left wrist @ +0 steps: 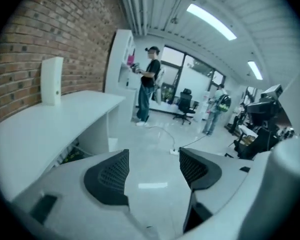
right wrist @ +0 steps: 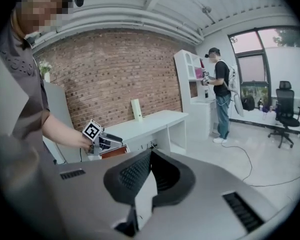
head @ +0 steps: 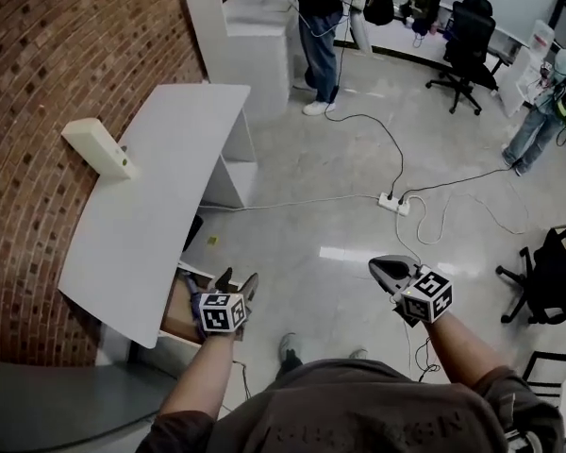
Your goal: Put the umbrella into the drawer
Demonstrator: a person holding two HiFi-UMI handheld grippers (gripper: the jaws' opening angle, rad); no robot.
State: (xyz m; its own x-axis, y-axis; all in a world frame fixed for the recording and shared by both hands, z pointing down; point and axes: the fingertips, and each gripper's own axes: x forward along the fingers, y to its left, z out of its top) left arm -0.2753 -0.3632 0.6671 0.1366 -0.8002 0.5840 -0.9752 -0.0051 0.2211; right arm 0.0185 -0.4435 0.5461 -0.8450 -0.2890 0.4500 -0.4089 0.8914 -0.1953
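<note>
- While we stand at the near end of the surface (head: 137, 225), our left tongs (head: 238, 279) hang just beside its near edge, above the open drawer (head: 174, 315). They are spread wide, with only floor (head: 311, 187) between them.
- Our right tongs (head: 382, 268) are held well away from the surface, out over the floor. They are pressed together and pinch nothing.
- We cannot make out the umbrella in any view. If it lies in the drawer under the surface, the left tongs and the surface's edge hide it.
- We judge that neither tongs carries anything. So either the umbrella is already inside and only closing the drawer is left, or it has yet to be fetched. We cannot tell which.
- On the surface itself stands only a pale upright block (head: 96, 147), at the side against the brick wall (head: 38, 83).
- Beyond the far end of the surface stands a white shelf unit (head: 255, 36), with a person (head: 316, 26) beside it.
- Out from the surface, a power strip (head: 393, 203) lies on the floor with its cables, and an office chair (head: 467, 41) stands further off.
</note>
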